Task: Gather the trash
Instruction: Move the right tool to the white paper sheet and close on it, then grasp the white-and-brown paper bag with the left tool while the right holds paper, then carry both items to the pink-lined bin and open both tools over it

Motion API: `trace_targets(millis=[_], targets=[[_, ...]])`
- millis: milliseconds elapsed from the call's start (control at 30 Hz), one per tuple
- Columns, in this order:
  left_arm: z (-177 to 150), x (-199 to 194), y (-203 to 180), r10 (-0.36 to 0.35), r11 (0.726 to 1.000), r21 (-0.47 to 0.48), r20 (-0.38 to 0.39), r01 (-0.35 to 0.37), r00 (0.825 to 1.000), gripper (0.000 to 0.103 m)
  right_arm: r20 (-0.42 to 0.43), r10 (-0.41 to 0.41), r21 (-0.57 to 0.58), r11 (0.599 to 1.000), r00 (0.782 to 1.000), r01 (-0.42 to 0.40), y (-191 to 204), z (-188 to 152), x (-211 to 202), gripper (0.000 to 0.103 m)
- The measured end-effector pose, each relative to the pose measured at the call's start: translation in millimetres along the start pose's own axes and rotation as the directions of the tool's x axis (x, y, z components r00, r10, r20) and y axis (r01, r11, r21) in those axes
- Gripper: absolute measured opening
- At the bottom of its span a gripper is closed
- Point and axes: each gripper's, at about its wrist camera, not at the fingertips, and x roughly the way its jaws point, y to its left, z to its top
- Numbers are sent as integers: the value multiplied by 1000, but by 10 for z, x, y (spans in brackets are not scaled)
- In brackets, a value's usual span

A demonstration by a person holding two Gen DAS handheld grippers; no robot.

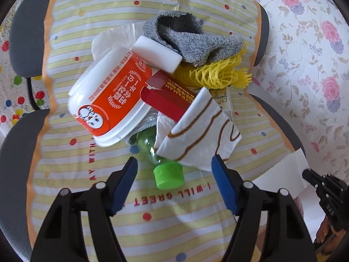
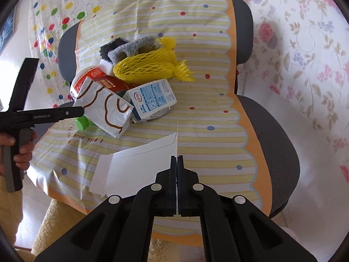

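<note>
Right claw (image 2: 177, 156) is clenched tight on the edge of a flat white card (image 2: 139, 159), and we've got that sheet lifted just above the striped cloth (image 2: 207, 113) near the chair seat's front edge. Over on our other side, the left claw (image 1: 174, 183) is spread wide with nothing pinched; the green bottle cap (image 1: 169, 175) sits between its blue pads (image 1: 124, 187), but they aren't touching it, so no grip yet. Now, the state of play: we'd judge this job as barely started. One piece, the card, is in hand, and no bin or bag shows in either view, so we can't say where it's headed. Everything else is heaped toward the middle of the cloth-covered chair (image 2: 281, 144): the orange-and-white noodle tub (image 1: 109, 96) on its side, the red carton (image 1: 168, 100) resting against it, a white paper bag with brown lines (image 1: 200, 126) lying over the green bottle (image 1: 148, 144), the white foam block (image 1: 157, 53), the grey sock (image 1: 192, 41) at the back of the pile, the yellow net (image 2: 148, 65) beside it, and a blue-and-white milk carton (image 2: 152, 98) on the heap's right flank. All of that is left to clear, and we'd call the bottle the likely next pick for the left side.
</note>
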Motion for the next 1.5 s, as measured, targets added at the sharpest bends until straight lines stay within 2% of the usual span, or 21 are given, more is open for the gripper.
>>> trace_targets(millis=[100,300,367,433,533,633,833,933,1100,1167,1300,1433,1500], targets=[[58,124,32,-39,999,-15,-19,39,999,56,5,11,18,1000,1000,-11,-6,4,17,1],[104,164,85,-129,990,-53,11,130,992,55,2,14,43,999,1000,-14,-43,-17,73,1],[106,151,76,-134,990,-43,27,135,991,45,2,16,47,999,1000,-16,-43,-29,78,1],[108,133,54,-144,989,-37,35,145,989,28,4,21,49,999,1000,-22,-33,-34,67,1],[98,89,-9,-178,983,-29,37,179,983,8,7,24,48,999,1000,-24,3,-40,26,1],[12,-8,-48,-150,989,-7,57,151,987,5,14,14,44,999,1000,-15,46,-43,-84,1],[-359,-297,11,-94,995,43,30,93,995,4,48,-54,87,995,997,49,-18,-39,-379,1],[-528,-583,-66,-99,993,65,60,95,993,3,69,-88,107,991,994,80,-47,-46,-500,1],[-658,-954,-282,-70,991,120,156,51,985,3,111,-149,148,980,983,132,-102,-99,-802,1],[-695,-1013,-436,-93,986,153,176,67,980,2,118,-181,160,974,976,162,-160,-144,-951,1],[-731,-1008,-837,-207,958,234,170,165,963,2,98,-280,187,948,955,258,-352,-328,-1251,1],[-761,-879,-1309,-304,914,322,141,247,942,2,35,-404,209,897,914,389,-605,-608,-1485,1],[-803,-805,-1561,-348,888,361,121,286,930,2,-10,-469,220,860,883,460,-752,-793,-1571,1]])
